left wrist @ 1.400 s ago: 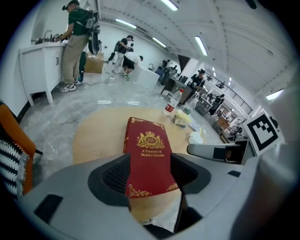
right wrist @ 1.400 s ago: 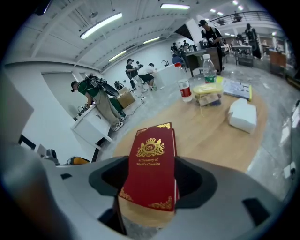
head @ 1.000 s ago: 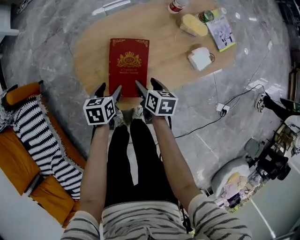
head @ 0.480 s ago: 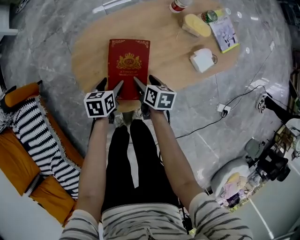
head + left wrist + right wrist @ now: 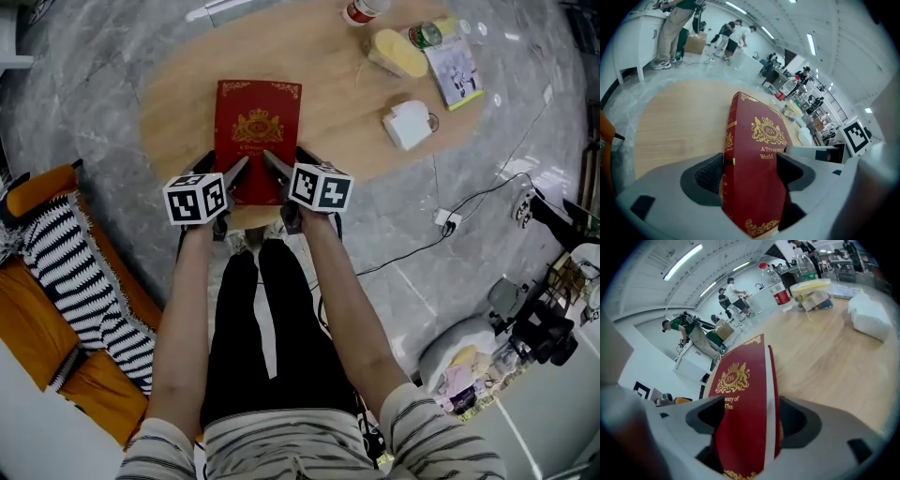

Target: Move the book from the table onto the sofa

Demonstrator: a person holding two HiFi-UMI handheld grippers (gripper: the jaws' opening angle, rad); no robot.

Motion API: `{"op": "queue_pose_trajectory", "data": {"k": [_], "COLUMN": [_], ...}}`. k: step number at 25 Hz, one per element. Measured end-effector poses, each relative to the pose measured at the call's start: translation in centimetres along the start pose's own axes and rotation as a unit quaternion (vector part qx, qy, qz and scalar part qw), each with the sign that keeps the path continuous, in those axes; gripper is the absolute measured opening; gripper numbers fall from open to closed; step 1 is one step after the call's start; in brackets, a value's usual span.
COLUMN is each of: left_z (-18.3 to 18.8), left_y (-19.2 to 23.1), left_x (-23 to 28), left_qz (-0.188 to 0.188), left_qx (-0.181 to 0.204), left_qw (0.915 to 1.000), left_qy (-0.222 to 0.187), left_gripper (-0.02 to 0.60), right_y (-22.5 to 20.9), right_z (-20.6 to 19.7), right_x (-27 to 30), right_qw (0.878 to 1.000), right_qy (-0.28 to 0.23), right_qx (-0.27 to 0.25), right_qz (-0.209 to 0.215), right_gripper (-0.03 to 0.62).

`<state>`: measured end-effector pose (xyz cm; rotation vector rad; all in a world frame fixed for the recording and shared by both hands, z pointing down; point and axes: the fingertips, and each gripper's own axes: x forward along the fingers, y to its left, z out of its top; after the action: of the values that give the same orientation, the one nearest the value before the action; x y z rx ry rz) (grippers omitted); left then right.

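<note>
A red book with a gold crest [image 5: 258,131] lies flat on the oval wooden table [image 5: 347,131], its near edge toward me. My left gripper [image 5: 223,169] straddles the book's near left corner and my right gripper [image 5: 291,161] the near right corner. Both sets of jaws have just been opening. In the left gripper view the book [image 5: 759,140] stands between the wide-set jaws of the left gripper [image 5: 750,171], spine by the left pad. The right gripper view shows the book [image 5: 740,380] between the right gripper's [image 5: 750,420] jaws, page edge to the right. The orange sofa [image 5: 33,328] is at lower left.
A black-and-white striped blanket [image 5: 84,272] lies on the sofa. On the table's far right are a white packet [image 5: 405,122], a yellow-lidded container [image 5: 394,52], bottles and a booklet [image 5: 455,70]. A cable [image 5: 469,202] runs across the marble floor. People stand far off.
Both grippers have moved forward and down, from just short of the book's near edge to astride its two near corners, with jaws spread wider. The book has stayed in place.
</note>
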<state>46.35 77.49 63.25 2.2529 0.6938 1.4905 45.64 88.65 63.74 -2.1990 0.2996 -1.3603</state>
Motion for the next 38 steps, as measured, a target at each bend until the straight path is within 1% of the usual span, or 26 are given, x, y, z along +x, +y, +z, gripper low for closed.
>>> {"op": "queue_pose_trajectory", "data": {"k": [5, 10, 13, 20, 24, 28, 29, 33, 38], "left_z": [-0.5, -0.4, -0.4, -0.6, -0.5, -0.7, -0.8, -1.3, -1.0], "left_y": [0.6, 0.5, 0.5, 0.5, 0.5, 0.2, 0.1, -0.1, -0.4], "left_x": [1.0, 1.6, 1.6, 1.7, 1.6, 1.4, 1.3, 1.2, 0.7], "left_qz": [-0.011, -0.034, -0.040, -0.026, -0.019, -0.012, -0.011, -0.012, -0.006], "left_qx": [-0.012, -0.026, -0.025, -0.023, -0.021, -0.028, -0.029, -0.036, -0.033], "left_qw": [0.9998, 0.9990, 0.9987, 0.9989, 0.9992, 0.9992, 0.9992, 0.9989, 0.9992], "left_qy": [0.013, 0.015, 0.018, 0.031, 0.029, 0.025, 0.025, 0.026, 0.021], "left_gripper": [0.341, 0.347, 0.347, 0.346, 0.345, 0.344, 0.344, 0.344, 0.342], "right_y": [-0.4, -0.4, -0.4, -0.5, -0.5, -0.2, -0.1, -0.1, 0.1], "right_z": [-0.5, -0.6, -0.6, -0.7, -0.6, -0.6, -0.6, -0.9, -0.6], "right_x": [0.7, 1.1, 1.1, 1.2, 1.2, 0.9, 0.8, 0.5, 0.0], "right_qw": [1.000, 1.000, 0.999, 1.000, 1.000, 1.000, 1.000, 0.999, 1.000], "right_qy": [0.015, 0.014, 0.020, 0.020, 0.025, 0.026, 0.027, 0.035, 0.026], "right_qx": [0.003, 0.012, 0.009, 0.004, 0.000, -0.009, -0.010, -0.013, -0.015], "right_qz": [0.004, 0.024, 0.027, 0.011, 0.007, 0.006, 0.008, 0.007, 0.007], "right_gripper": [0.353, 0.359, 0.359, 0.357, 0.357, 0.356, 0.319, 0.318, 0.318]}}
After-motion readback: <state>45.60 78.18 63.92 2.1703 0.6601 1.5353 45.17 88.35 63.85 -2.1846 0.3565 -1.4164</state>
